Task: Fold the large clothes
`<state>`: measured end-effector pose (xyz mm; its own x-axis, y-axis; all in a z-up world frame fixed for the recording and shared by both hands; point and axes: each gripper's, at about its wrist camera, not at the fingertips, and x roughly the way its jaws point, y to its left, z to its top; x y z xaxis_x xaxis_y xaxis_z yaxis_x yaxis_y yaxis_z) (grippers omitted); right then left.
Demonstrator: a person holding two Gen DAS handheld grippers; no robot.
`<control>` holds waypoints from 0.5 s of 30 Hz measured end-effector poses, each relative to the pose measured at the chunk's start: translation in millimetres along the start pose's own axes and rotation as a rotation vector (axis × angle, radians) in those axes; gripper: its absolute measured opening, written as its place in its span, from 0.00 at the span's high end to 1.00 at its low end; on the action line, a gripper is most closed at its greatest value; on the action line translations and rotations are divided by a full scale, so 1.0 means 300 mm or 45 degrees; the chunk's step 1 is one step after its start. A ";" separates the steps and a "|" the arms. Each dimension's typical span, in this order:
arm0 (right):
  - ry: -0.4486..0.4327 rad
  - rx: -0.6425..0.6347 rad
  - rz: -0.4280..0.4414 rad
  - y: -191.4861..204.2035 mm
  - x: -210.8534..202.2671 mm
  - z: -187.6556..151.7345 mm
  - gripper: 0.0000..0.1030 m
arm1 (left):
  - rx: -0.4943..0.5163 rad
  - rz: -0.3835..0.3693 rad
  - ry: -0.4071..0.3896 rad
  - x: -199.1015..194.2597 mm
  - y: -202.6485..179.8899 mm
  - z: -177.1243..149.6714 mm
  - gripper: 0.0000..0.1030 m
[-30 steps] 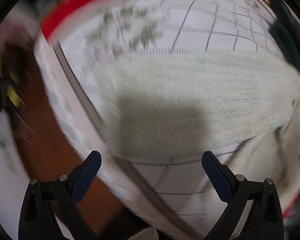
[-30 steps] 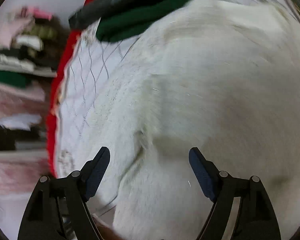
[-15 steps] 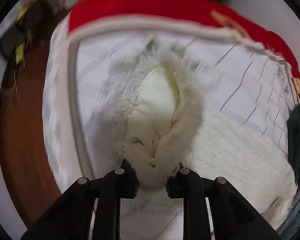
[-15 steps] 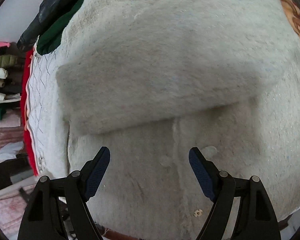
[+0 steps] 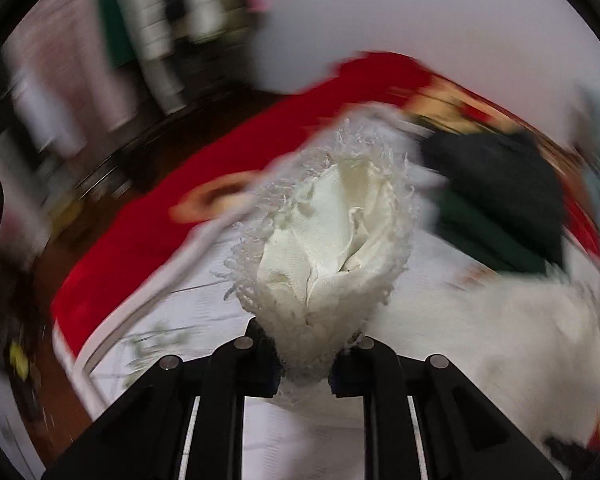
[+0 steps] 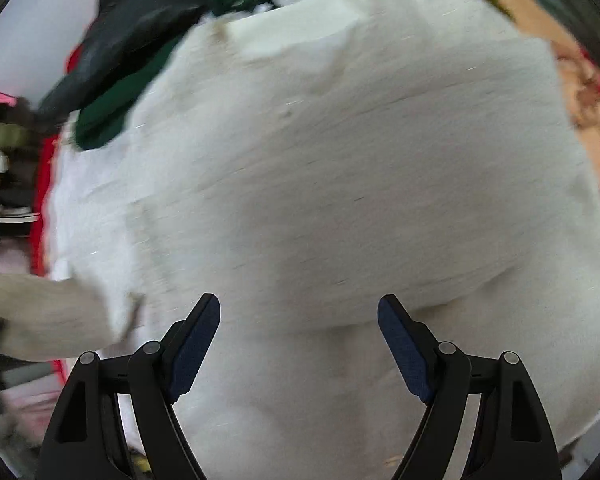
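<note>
A large fluffy white garment [image 6: 360, 184] lies spread over the bed and fills the right wrist view. My left gripper [image 5: 305, 364] is shut on a bunched end of the white garment [image 5: 332, 236], which stands up between the jaws and shows its cream lining. In the right wrist view this lifted end [image 6: 48, 316] enters from the left. My right gripper [image 6: 300, 340] is open and empty, hovering just above the flat part of the garment.
A dark green and black pile of clothes [image 5: 500, 208] [image 6: 132, 52] lies at the far side of the bed. A red blanket [image 5: 148, 232] and a white quilted cover [image 5: 204, 312] lie underneath. Shelves of folded clothes [image 5: 152, 20] stand beyond.
My left gripper closed on the garment's end and has lifted and swung it. My right gripper stayed open and shifted over the garment.
</note>
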<state>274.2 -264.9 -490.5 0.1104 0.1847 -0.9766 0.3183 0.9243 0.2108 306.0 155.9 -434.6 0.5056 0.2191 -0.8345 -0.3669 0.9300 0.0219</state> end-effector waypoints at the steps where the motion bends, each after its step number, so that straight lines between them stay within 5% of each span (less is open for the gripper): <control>1: -0.006 0.000 -0.035 -0.031 0.002 0.014 0.20 | 0.051 -0.058 0.011 -0.017 -0.086 -0.008 0.87; 8: -0.034 0.149 -0.078 -0.370 -0.077 0.053 0.20 | 0.387 -0.461 0.167 -0.115 -0.787 -0.195 0.87; 15: -0.002 0.224 -0.173 -0.793 -0.204 -0.027 0.19 | 0.654 -0.564 0.310 -0.093 -1.298 -0.417 0.86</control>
<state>184.1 -493.4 -481.3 0.0564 0.0620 -0.9965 0.4894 0.8682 0.0818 337.1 -249.2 -488.6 0.3117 -0.2273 -0.9226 0.2761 0.9507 -0.1410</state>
